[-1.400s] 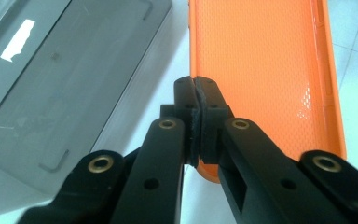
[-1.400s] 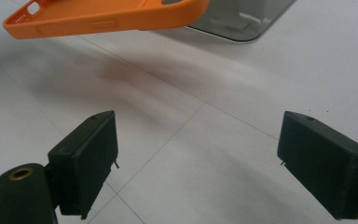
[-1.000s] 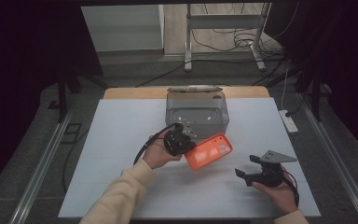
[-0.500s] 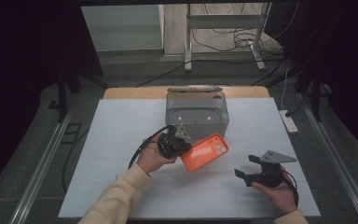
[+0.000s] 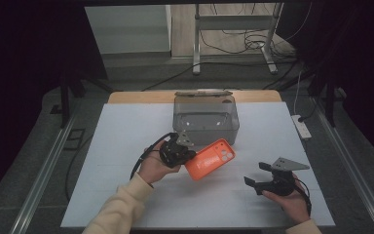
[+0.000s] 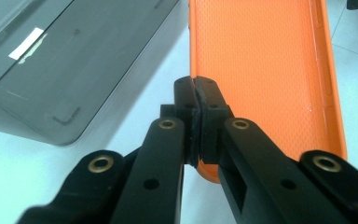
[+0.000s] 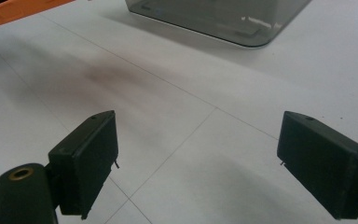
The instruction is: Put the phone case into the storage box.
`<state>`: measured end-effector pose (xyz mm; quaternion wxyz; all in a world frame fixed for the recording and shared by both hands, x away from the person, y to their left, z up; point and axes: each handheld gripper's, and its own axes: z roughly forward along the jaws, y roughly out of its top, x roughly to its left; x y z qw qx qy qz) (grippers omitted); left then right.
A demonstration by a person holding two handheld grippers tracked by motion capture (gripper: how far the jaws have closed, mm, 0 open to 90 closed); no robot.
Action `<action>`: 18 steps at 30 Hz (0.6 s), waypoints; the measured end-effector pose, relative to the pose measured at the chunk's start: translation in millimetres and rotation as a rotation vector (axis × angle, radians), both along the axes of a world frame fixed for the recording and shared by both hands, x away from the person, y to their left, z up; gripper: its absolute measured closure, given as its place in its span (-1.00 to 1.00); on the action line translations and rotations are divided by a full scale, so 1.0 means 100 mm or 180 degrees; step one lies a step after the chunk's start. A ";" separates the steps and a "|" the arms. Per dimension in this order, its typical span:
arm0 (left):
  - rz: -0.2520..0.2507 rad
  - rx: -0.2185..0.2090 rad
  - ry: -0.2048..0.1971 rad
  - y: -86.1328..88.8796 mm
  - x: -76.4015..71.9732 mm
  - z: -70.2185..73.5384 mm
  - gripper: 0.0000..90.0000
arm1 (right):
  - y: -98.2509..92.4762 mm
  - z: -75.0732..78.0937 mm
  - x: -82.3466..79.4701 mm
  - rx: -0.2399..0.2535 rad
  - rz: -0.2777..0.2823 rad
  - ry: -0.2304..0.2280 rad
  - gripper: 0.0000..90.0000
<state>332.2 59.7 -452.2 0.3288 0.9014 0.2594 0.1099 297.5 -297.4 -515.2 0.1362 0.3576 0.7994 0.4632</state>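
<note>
While the right gripper (image 5: pixel 262 176) has stayed parked at about four o'clock on the desk (image 5: pixel 121 146), its fingers (image 7: pixel 89 158) spread wide over bare white surface with nothing between them, the left gripper (image 5: pixel 187 155) has carried the orange phone case (image 5: pixel 210 158) a little toward the person and toward eight o'clock over the last second. The case sat closer to the grey box (image 5: pixel 205 116) before; now it hangs clear of the box's front wall, lifted off the desk and tilted, with its camera cut-out end pointing to two o'clock. In the left gripper view the fingers (image 6: pixel 216 105) are pressed together on the thin side rim of the case (image 6: pixel 265 70), so the hold is narrow and on an edge only (a grip that could let the case swing or slip if it is moved fast). The box stands at twelve o'clock from the case, open at the top, with what looks like its lid resting at the far rim. My reading is that the case is being drawn away from the box, or repositioned before going in; which of the two I cannot tell. The idle right gripper is well apart from the case, and looks ready to take its free end if a two-handed hold is wanted.
</note>
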 end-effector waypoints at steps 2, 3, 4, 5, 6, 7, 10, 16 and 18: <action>0.0008 -0.0019 0.0013 0.01 -0.01 -0.01 0.97 | 0.00 0.00 0.00 -0.0004 0.0007 0.0002 -0.72; 0.0008 -0.0019 0.0013 0.01 -0.01 -0.01 0.97 | 0.00 0.00 0.00 -0.0004 0.0007 0.0002 -0.72; 0.0015 -0.0026 0.0015 0.02 -0.01 -0.02 0.97 | 0.01 0.00 0.00 -0.0013 0.0007 0.0002 -0.72; 0.0017 -0.0035 0.0022 0.03 -0.02 -0.03 0.97 | 0.01 0.00 0.00 -0.0010 0.0007 0.0003 -0.72; 0.0016 -0.0038 0.0023 0.03 -0.02 -0.03 0.97 | 0.01 0.00 0.00 0.0005 0.0008 0.0007 -0.72; 0.0016 -0.0038 0.0023 0.03 -0.02 -0.03 0.97 | 0.01 0.00 0.00 0.0024 0.0011 0.0012 -0.72; 0.0025 -0.0057 0.0027 0.05 -0.04 -0.03 0.97 | 0.01 0.00 -0.01 0.0045 0.0015 0.0013 -0.72; 0.0059 -0.0112 0.0015 0.09 -0.06 -0.05 0.97 | 0.03 0.01 -0.01 0.0079 0.0020 0.0022 -0.72; 0.0079 -0.0125 0.0006 0.10 -0.07 -0.05 0.97 | 0.03 0.02 -0.02 0.0212 0.0033 0.0059 -0.72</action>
